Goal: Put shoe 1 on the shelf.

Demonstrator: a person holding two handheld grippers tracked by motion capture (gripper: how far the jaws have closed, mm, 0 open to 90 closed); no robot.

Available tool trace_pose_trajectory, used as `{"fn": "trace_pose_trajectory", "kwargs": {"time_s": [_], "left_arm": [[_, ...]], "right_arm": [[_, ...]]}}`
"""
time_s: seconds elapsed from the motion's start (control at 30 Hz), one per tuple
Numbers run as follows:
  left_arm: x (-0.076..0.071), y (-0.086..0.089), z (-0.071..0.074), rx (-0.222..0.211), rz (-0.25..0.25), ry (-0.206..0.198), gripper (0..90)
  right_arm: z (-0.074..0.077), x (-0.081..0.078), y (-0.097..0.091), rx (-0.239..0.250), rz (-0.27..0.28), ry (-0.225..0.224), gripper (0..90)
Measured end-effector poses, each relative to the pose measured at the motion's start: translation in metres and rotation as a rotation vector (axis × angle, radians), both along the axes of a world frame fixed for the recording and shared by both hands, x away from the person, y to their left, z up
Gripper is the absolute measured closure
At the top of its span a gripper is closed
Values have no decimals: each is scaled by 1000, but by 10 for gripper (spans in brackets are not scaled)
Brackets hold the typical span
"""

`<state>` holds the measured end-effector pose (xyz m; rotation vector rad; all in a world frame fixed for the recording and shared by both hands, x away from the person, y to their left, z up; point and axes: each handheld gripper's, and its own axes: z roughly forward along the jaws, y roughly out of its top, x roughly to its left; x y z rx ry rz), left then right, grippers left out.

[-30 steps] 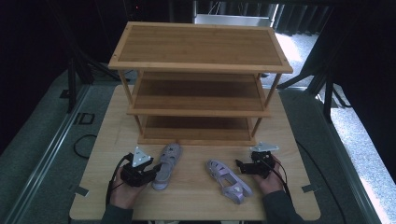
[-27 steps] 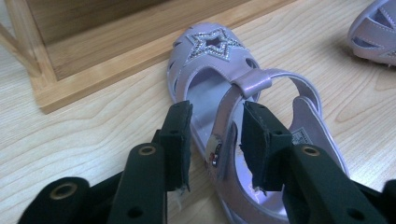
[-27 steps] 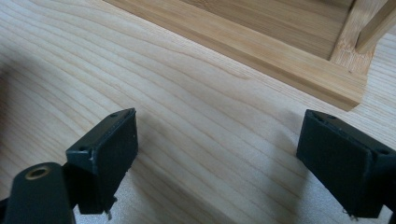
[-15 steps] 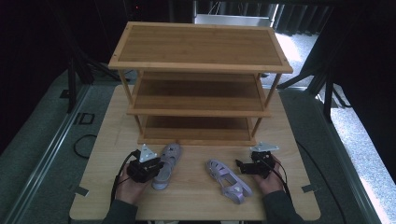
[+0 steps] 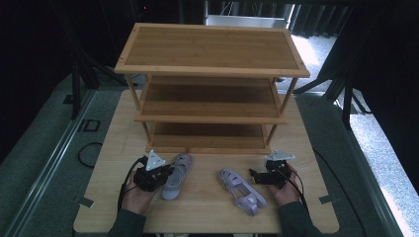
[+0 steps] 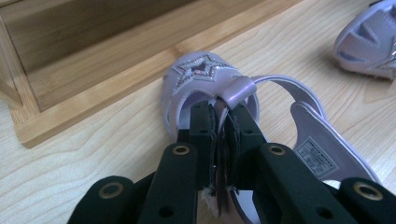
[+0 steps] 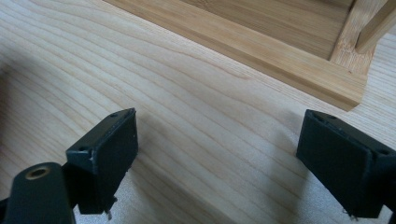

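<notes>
Sandals first: from the high view, the left sandal (image 5: 177,169) lies on the bench (image 5: 207,210) in front of the wooden rack (image 5: 210,94), and your left gripper (image 5: 165,174) sits right against its side. The right sandal (image 5: 242,190) lies apart from it, with your right gripper (image 5: 253,174) just beside its toe end and not touching it.

In the left gripper view, your jaws have just been closing and are now clamped on the left sandal's strap (image 6: 223,140), the star-decorated toe (image 6: 198,70) pointing toward the rack's bottom shelf (image 6: 116,70).

In the right gripper view, your jaws stand wide apart over bare bench (image 7: 201,126), the rack's corner post (image 7: 355,42) ahead.
</notes>
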<state>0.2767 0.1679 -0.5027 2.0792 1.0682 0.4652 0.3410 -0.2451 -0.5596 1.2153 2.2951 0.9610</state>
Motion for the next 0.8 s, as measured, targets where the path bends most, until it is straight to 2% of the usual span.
{"fn": "trace_pose_trajectory", "kwargs": {"time_s": [0.43,0.63,0.8], "left_arm": [[5,0,23,-34,-19,-20,831],[7,2,40,-42,-28,-47,830],[9,3,48,-54,-34,-57,831]], "right_arm": [[0,0,0,0,-1,0,121],[0,0,0,0,0,0,121],[0,0,0,2,-1,0,121]]}}
